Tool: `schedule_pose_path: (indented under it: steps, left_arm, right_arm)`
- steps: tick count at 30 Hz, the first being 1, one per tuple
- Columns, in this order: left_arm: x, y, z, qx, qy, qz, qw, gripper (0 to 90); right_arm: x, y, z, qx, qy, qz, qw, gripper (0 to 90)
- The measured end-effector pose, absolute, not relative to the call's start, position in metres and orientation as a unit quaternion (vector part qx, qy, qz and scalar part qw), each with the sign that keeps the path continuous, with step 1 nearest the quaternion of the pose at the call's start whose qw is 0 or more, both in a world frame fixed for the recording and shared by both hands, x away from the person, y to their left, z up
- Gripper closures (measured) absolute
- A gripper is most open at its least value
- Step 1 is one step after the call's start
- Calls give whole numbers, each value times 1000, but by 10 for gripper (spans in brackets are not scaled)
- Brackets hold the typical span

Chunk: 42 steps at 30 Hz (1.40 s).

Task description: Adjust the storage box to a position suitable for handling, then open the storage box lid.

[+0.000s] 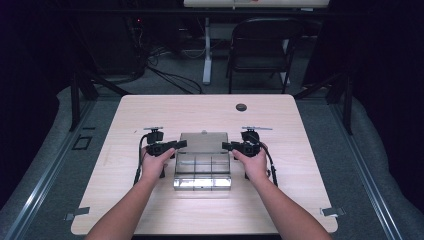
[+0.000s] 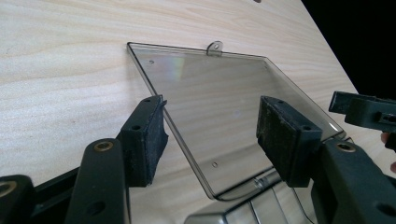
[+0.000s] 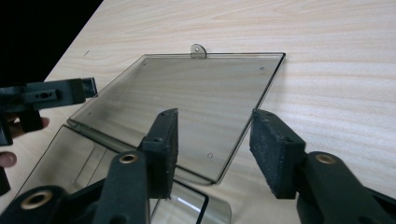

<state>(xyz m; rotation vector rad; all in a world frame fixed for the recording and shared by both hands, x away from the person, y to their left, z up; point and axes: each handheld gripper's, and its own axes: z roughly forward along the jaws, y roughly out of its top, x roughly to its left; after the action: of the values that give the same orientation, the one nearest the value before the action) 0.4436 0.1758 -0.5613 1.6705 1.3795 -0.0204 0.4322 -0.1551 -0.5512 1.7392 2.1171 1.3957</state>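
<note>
On one wooden table (image 1: 150,107), one clear box (image 1: 202,175) (lid (image 1: 204,142) flat), two grippers, left gripper (image 1: 181,144), right gripper (image 1: 226,146), both released.

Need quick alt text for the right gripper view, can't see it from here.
The right gripper has its black jaws open astride the side edge of a clear box's lid, which lies opened flat on the wooden table. The left gripper shows at the left.

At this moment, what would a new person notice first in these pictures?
First, the clear plastic box in the middle of the wooden table, its lid opened flat away from the person. Then the two black tongs, left tongs and right tongs, one at each side edge of the lid, both with jaws open and gripping nothing.
</note>
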Motion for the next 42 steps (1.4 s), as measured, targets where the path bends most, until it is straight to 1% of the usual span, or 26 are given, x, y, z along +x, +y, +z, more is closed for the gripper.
schedule_pose_path:
  steps: [8, 11, 13, 15, 20, 24, 35, 42]
  left_arm:
    - [430, 184, -549, 683, 548, -1, 483, 435]
    - [422, 191, -546, 685, 543, 9, 486, 438]
    - [416, 196, -546, 685, 542, 13, 487, 439]
    - [411, 202, -546, 687, 541, 18, 484, 440]
    - [396, 215, -545, 689, 536, 36, 486, 441]
    - [385, 221, -544, 694, 530, 55, 484, 441]
    - [367, 220, -536, 710, 505, 90, 483, 438]
    - [354, 224, -534, 697, 505, 94, 500, 437]
  right_arm:
    - [412, -163, -537, 533, 707, 459, 74, 527]
    - [405, -167, -534, 525, 713, 458, 79, 519]
    - [400, -168, -533, 523, 718, 450, 91, 513]
    - [395, -169, -531, 517, 720, 454, 91, 513]
    - [380, -171, -528, 493, 743, 439, 115, 541]
    - [368, -174, -526, 472, 759, 428, 136, 533]
    - [348, -195, -527, 470, 759, 425, 150, 541]
    - [336, -215, -529, 480, 752, 424, 156, 571]
